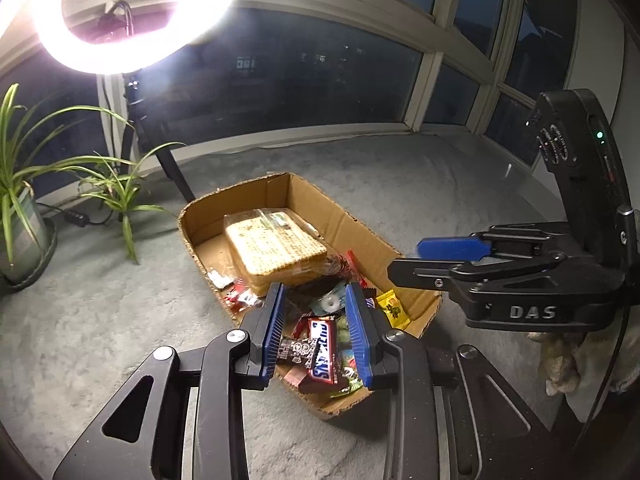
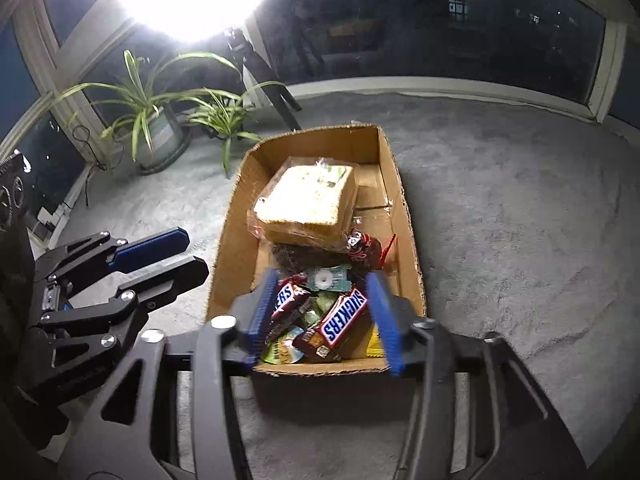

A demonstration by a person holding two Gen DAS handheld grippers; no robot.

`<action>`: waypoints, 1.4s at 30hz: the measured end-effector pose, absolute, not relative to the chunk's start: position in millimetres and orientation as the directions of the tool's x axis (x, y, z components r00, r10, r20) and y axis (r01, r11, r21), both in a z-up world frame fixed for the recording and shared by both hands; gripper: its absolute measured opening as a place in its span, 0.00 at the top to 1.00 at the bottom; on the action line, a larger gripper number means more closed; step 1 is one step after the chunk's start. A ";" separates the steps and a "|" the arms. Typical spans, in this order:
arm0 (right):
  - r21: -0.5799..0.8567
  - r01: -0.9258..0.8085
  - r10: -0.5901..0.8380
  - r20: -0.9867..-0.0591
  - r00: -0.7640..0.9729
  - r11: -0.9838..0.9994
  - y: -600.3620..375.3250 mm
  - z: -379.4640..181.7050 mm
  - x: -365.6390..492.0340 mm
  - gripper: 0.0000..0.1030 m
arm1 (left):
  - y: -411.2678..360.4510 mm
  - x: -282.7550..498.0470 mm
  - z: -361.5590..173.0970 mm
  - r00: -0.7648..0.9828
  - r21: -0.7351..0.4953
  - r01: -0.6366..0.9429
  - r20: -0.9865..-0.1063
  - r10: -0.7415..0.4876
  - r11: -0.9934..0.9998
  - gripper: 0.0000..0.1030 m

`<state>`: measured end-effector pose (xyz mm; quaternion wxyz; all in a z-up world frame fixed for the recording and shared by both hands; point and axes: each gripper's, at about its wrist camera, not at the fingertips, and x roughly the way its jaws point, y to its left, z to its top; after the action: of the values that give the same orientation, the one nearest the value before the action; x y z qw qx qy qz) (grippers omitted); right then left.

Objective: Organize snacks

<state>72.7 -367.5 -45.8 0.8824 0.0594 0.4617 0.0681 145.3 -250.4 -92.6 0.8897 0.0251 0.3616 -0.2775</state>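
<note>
A grey carpeted floor (image 2: 500,220) carries everything. A shallow open cardboard box (image 2: 404,200) sits directly on it, with snacks lying inside. Near the window, a potted plant (image 2: 160,136) stands on the floor, with a dark tripod leg (image 2: 286,106) planted beside it and a cable (image 1: 76,218) trailing nearby.

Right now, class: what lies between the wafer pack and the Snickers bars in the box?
A teal mint packet and dark wrappers, clearest in the right wrist view.
</note>
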 end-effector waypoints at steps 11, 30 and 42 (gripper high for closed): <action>0.149 -0.074 0.161 -0.746 0.646 0.986 -343.3 -15.1 39.6 0.27 | -230.3 117.2 -71.1 0.625 -0.143 0.489 -0.631 -0.460 0.861 0.40; 0.018 0.087 -0.053 -0.671 0.740 0.996 -300.7 25.0 -16.0 0.01 | -177.2 71.7 -34.7 0.730 -0.108 0.353 -0.589 -0.346 0.929 0.24; 0.017 0.094 -0.059 -0.656 0.752 0.995 -291.2 31.8 -28.5 0.01 | -170.4 57.5 -34.3 0.724 -0.123 0.337 -0.599 -0.341 0.933 0.23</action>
<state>-28.5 -291.2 31.8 0.9357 0.0245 0.3495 -0.0409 57.5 -170.4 -34.3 0.9285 -0.0028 0.3232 -0.1826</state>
